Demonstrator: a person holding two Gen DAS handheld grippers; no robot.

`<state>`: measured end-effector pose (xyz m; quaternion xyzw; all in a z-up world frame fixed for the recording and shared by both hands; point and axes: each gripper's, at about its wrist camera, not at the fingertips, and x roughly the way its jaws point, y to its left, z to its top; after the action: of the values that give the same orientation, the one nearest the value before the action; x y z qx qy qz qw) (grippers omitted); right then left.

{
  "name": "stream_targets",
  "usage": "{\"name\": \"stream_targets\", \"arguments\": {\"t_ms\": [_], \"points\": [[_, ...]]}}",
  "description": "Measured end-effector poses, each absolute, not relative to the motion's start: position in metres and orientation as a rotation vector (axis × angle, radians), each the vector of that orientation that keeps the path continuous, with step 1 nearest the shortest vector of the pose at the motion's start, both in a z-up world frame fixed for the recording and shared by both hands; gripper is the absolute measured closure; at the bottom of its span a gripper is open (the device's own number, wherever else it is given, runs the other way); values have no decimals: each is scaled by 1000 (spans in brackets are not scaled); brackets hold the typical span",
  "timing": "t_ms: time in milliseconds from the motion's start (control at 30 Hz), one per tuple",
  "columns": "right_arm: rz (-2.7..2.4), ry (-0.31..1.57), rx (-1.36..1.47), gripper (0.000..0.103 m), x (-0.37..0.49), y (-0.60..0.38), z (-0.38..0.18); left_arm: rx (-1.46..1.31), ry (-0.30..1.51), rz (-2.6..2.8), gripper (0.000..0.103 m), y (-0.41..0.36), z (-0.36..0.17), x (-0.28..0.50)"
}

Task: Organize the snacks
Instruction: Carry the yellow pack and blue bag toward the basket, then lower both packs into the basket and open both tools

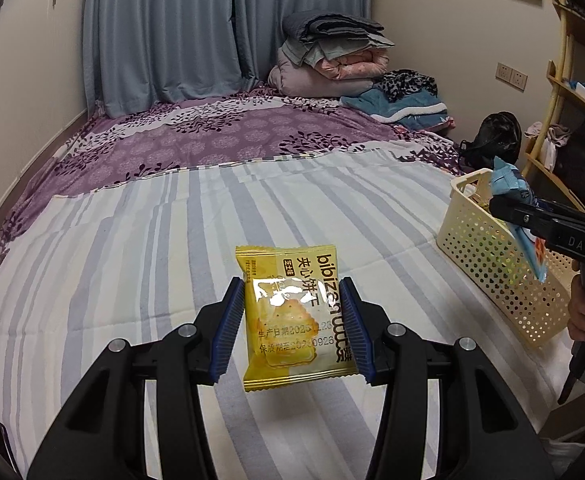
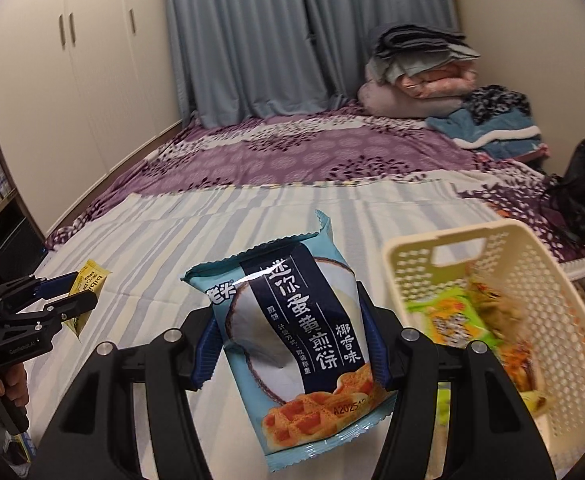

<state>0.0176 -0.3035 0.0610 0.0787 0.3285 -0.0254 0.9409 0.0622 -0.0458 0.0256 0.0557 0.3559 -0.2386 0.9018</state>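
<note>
A home bedroom. Ahead of both grippers stretches a bed (image 1: 220,216) under a striped sheet and a purple floral cover (image 1: 212,136), with folded quilts (image 1: 324,60) stacked at its far end, blue curtains (image 2: 252,32) behind, and cream wardrobe doors (image 2: 72,60) to the left of the right gripper.

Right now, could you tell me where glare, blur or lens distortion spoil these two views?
Left wrist view: glare whitens the middle of the yellow packet, washing out part of its date print; the fisheye bends the bed edges and darkens the corners. Right wrist view: the basket and the snacks inside are motion-blurred, while the blue packet stays sharp, with one bright streak near its top.
</note>
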Motion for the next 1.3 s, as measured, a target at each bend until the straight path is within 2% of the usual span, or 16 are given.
{"name": "stream_targets", "arguments": {"t_ms": [233, 567, 633, 667, 700, 1300], "points": [[-202, 638, 216, 44, -28, -356, 64, 139, 722, -544, 53, -69, 35, 54], [-362, 660, 307, 43, -69, -412, 40, 196, 701, -622, 53, -109, 46, 42], [-368, 655, 332, 36, -76, -419, 35, 208, 694, -637, 53, -118, 49, 39], [-372, 642, 345, 25, -79, -423, 34, 214, 692, -643, 53, -122, 50, 38], [-374, 632, 356, 21, -83, -425, 34, 220, 689, -649, 53, -127, 51, 37], [-460, 550, 356, 21, -120, -446, 33, 318, 656, -830, 53, -228, 67, 13]]}}
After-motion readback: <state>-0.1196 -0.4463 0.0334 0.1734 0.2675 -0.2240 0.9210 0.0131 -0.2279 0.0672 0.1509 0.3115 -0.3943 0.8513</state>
